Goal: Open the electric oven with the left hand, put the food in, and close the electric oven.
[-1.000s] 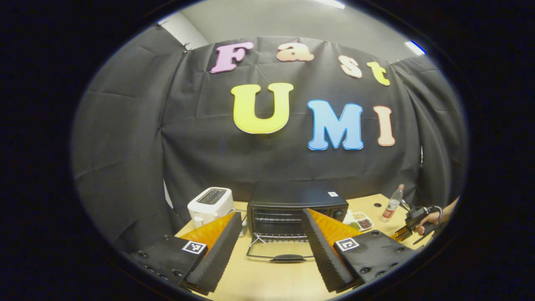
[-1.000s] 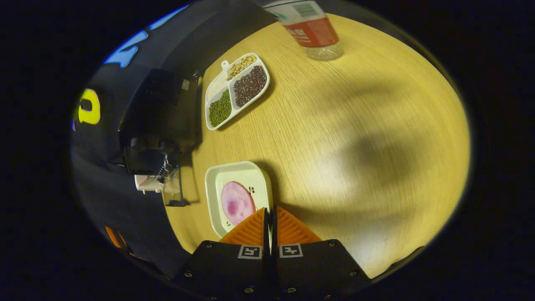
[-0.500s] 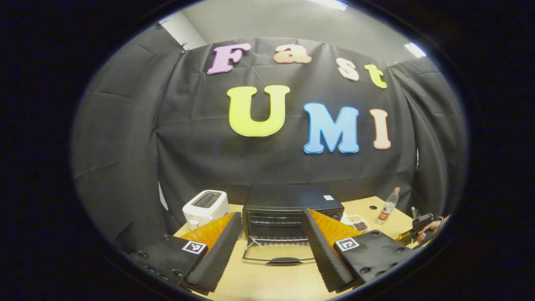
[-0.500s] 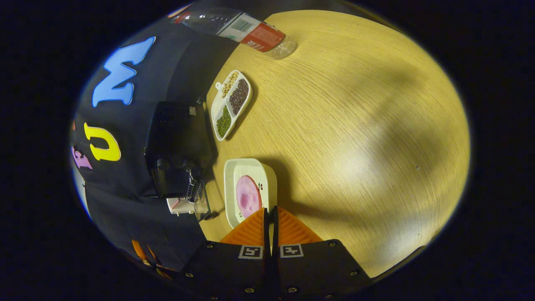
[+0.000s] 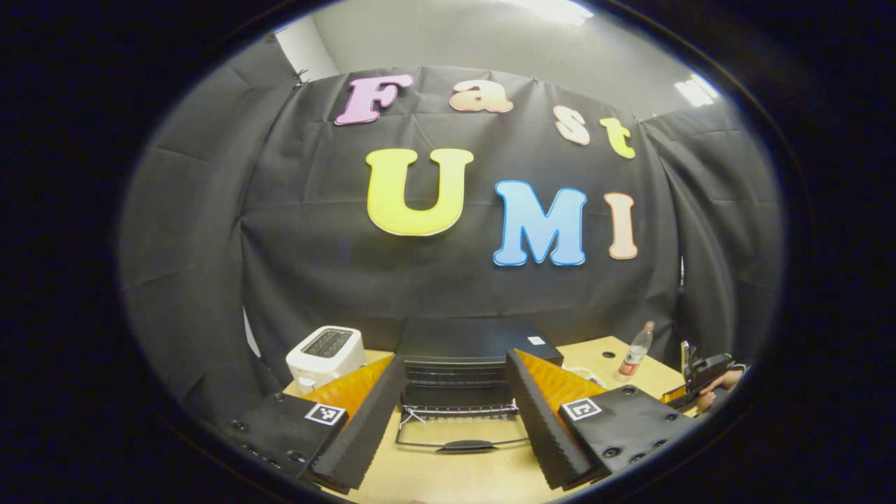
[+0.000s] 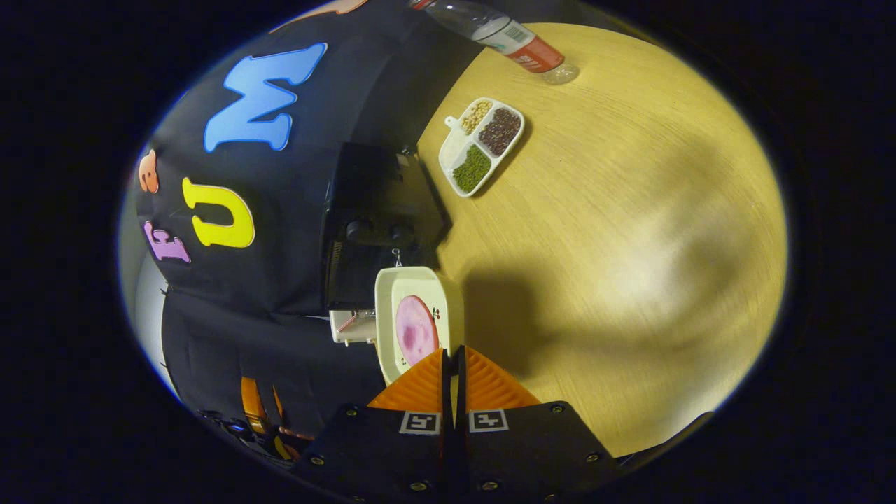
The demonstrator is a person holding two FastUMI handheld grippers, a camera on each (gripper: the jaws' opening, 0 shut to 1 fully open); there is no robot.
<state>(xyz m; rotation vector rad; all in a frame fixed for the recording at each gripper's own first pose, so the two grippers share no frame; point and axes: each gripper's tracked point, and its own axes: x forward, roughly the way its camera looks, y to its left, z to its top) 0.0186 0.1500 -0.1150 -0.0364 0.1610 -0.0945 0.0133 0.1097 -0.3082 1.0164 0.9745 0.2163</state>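
Observation:
The black electric oven (image 5: 477,343) stands at the back of the wooden table (image 5: 448,476), its door (image 5: 463,445) folded down flat with the wire rack showing. My left gripper (image 5: 455,358) hangs open in front of it, fingers either side of the oven mouth and touching nothing. In the right gripper view, a white square plate (image 6: 392,301) carries a pink round slice of food (image 6: 416,329). My right gripper (image 6: 451,350) is shut on the plate's near rim and holds it above the table beside the oven (image 6: 378,217). The right gripper (image 5: 700,378), held by a hand, also shows at the far right.
A white toaster (image 5: 325,350) sits left of the oven. A divided white tray of beans (image 6: 483,143) and a plastic bottle (image 6: 514,42) stand right of it. Broad bare tabletop (image 6: 630,245) lies to the right of the plate.
The right gripper has lifted the plate off the table and swung it towards the oven. The left gripper has drawn back a little, staying open; the oven door stays down.

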